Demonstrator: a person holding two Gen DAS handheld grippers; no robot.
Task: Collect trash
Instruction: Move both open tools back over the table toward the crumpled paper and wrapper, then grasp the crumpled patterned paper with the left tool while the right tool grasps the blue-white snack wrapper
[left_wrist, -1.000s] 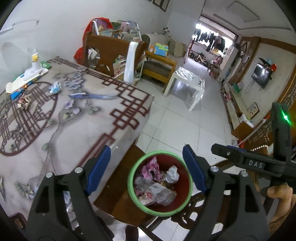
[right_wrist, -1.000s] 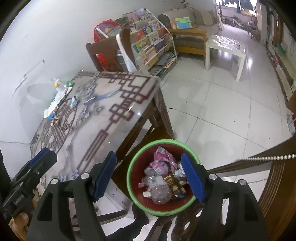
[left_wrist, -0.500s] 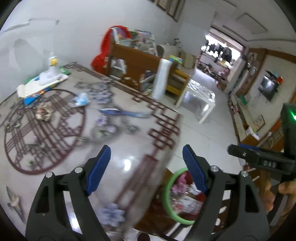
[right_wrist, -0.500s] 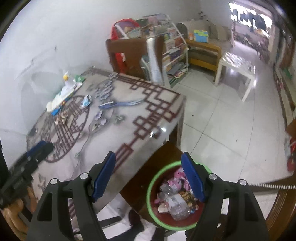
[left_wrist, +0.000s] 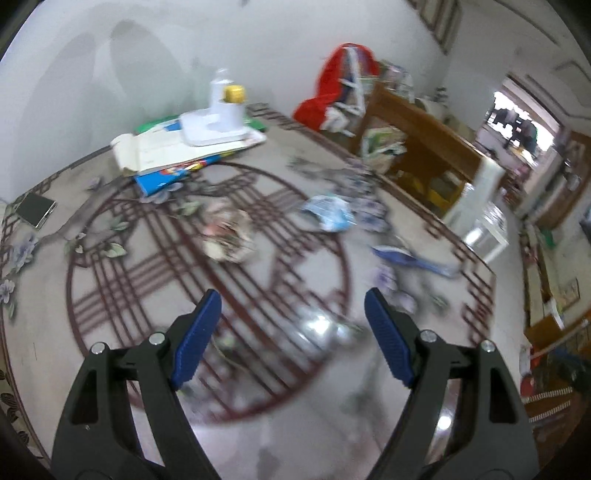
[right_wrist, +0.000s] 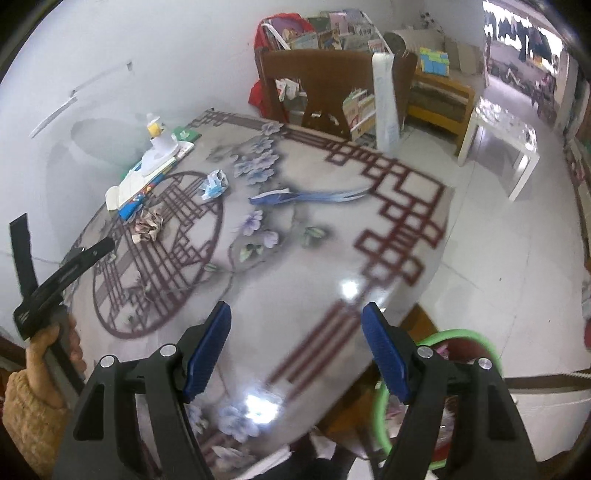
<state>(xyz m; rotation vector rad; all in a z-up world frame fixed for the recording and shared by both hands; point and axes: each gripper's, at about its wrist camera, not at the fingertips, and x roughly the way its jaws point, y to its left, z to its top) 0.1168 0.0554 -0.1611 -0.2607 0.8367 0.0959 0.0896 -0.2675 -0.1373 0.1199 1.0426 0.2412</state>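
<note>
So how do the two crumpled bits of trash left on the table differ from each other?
The blue-and-white wrapper is pale blue and white, while the pinkish paper wad is pink, beige and brown. The blue-and-white wrapper lies further from the grippers, out by the printed flowers; the pinkish paper wad sits nearer, close to the stacked books. The pinkish paper wad looks somewhat bulkier. Both are crumpled, lie loose on the table, and neither is touched by a gripper.
</note>
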